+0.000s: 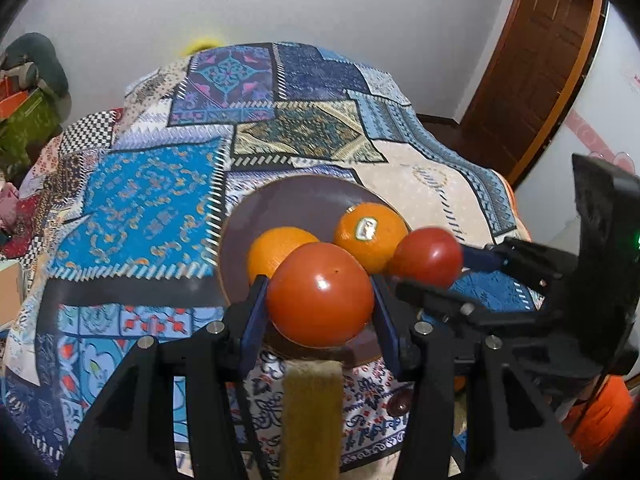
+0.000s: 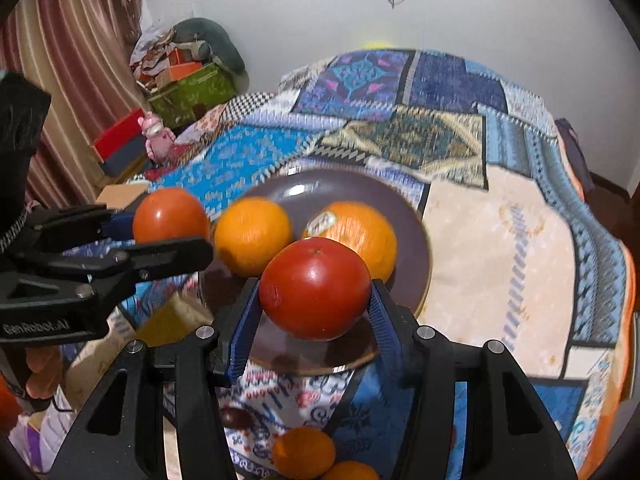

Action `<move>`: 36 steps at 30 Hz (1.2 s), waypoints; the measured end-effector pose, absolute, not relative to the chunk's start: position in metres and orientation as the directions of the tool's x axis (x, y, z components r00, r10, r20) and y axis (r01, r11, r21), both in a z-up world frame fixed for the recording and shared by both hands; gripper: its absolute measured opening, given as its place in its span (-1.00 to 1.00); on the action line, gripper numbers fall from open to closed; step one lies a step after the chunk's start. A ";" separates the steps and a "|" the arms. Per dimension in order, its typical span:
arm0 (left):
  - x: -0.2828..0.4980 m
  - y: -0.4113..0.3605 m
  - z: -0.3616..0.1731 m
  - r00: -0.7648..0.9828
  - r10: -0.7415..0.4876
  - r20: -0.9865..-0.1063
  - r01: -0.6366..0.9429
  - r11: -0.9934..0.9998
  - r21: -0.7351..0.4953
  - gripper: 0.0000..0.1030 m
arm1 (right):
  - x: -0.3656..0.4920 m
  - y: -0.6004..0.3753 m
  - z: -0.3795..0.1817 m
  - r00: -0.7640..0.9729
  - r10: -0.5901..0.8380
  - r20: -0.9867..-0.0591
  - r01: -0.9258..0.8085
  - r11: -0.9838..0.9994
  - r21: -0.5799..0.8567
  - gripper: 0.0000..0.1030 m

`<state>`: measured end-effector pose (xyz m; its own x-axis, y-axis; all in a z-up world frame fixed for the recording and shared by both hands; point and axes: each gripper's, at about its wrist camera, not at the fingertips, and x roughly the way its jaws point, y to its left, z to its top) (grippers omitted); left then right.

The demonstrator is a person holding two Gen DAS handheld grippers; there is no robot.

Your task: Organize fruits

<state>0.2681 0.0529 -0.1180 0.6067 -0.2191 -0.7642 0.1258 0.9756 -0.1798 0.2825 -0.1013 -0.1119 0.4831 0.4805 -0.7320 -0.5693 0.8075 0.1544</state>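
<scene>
I have a tomato in each pair of tongs. The left tongs are clamped on a large red tomato, its sides pressed between the two blue pads, and it hangs over the near edge of the dark plate. The right tongs grip a second tomato the same way, over the near rim of that plate. In the left wrist view the right tongs reach in from the right with their tomato just beside the stickered orange; in the right wrist view the left tongs come in from the left, their tomato close to the plain orange. Both oranges sit on the plate, the plain one to the left, the stickered one to the right and a little farther back, close together. The plate rests on a patchwork cloth in blues and creams. Near me, low in the right wrist view, two more oranges lie on the cloth. Far off stand a white wall and a brown door at right.
</scene>
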 end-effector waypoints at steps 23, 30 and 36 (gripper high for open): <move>0.336 0.098 -0.132 0.627 -0.141 -0.766 0.020 0.986 -0.166 -0.05 | 0.352 -0.045 -0.121 0.454 0.448 -0.770 -0.619 0.780 0.089 -0.03; 0.351 0.103 -0.147 0.597 -0.170 -0.784 0.004 0.978 -0.210 -0.05 | 0.362 -0.043 -0.131 0.428 0.433 -0.794 -0.621 0.779 0.090 -0.03; 0.362 0.098 -0.153 0.583 -0.182 -0.791 0.014 0.977 -0.214 -0.05 | 0.361 -0.042 -0.134 0.425 0.429 -0.797 -0.631 0.771 0.079 -0.03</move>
<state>0.3619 0.0982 -0.1529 0.5835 -0.1819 -0.7915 0.0138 0.9767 -0.2143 0.3614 -0.0419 -0.1342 0.4248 0.4293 -0.7970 -0.6314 0.7714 0.0790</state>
